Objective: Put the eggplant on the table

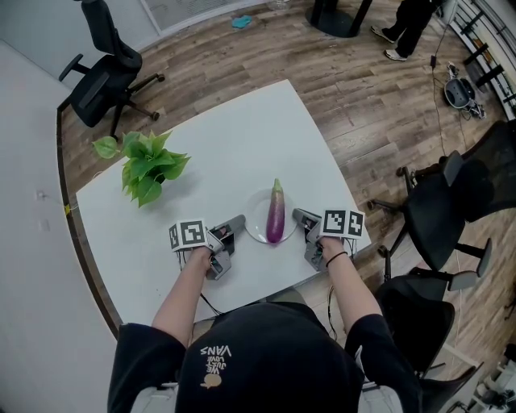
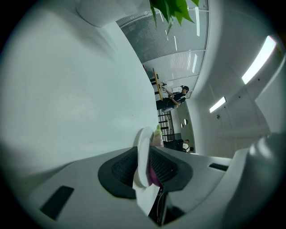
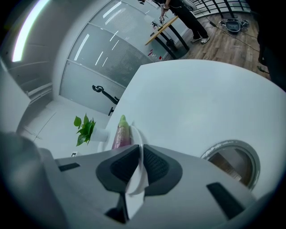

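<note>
A purple eggplant (image 1: 276,214) with a green stem lies on a small white plate (image 1: 256,208) near the front edge of the white table (image 1: 242,137). My left gripper (image 1: 238,223) is shut on the plate's left rim and my right gripper (image 1: 300,216) on its right rim. In the left gripper view the plate's rim (image 2: 142,152) sits pinched between the black pads of the gripper (image 2: 145,167), with the eggplant (image 2: 154,173) just behind. The right gripper view shows the same: the plate (image 3: 137,139) is held in the gripper (image 3: 140,165), and the eggplant (image 3: 119,133) lies beyond it. I cannot tell whether the plate is lifted.
A potted green plant (image 1: 145,165) stands at the table's back left. An office chair (image 1: 105,73) is behind the table and another (image 1: 451,210) to its right. A person (image 1: 407,24) stands far back. The table's front edge is close to my hands.
</note>
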Demonstrator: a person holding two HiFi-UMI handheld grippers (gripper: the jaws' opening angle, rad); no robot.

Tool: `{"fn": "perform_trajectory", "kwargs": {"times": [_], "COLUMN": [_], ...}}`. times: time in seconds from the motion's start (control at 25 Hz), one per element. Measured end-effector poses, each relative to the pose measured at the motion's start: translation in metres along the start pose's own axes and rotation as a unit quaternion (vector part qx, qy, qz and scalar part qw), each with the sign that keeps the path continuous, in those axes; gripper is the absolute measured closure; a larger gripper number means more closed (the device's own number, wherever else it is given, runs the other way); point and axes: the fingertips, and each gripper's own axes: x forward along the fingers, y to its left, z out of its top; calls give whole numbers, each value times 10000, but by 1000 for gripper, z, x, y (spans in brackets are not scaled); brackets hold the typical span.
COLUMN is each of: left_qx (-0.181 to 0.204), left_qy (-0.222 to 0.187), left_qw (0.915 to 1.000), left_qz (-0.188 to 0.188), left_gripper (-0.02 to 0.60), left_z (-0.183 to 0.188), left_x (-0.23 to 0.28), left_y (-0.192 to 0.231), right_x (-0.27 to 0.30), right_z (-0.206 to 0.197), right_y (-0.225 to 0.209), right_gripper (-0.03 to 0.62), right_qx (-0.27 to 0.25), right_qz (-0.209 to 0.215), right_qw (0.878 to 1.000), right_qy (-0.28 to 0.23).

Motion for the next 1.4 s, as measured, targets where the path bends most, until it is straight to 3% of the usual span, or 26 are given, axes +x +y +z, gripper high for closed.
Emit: {"fn": "perform_trajectory", "kwargs": {"times": [0.28,0.44,0.92,1.24,1.4], "left_qx": [8,14,98,603,1087], "left_qy": [-31,-17,-75,-382,-695], "left_qw": [10000,10000,9998,9958,9877], "left_qz": [-46,-45,-166,-574,-888], "left_gripper": [503,503,503,503,503], "left_z": [2,1,2,10,15], "left_x": [-2,-1,-4,-8,-14], "left_y": [1,0,-6,-41,-70], "right_x": [-1,-3,-10,-26,-37], "right_z": [1,6,2,5,8], "right_y": [2,5,9,26,45], "right_gripper": [551,500,499,499,500], "right_qx": [-43,-77,-138,-627,-1259], "right_qz": [-12,18,17,46,97], "right_qw": [10000,9998,9995,9953,9862], "right_qy": [-86,-183,-276,-739,-1072]}}
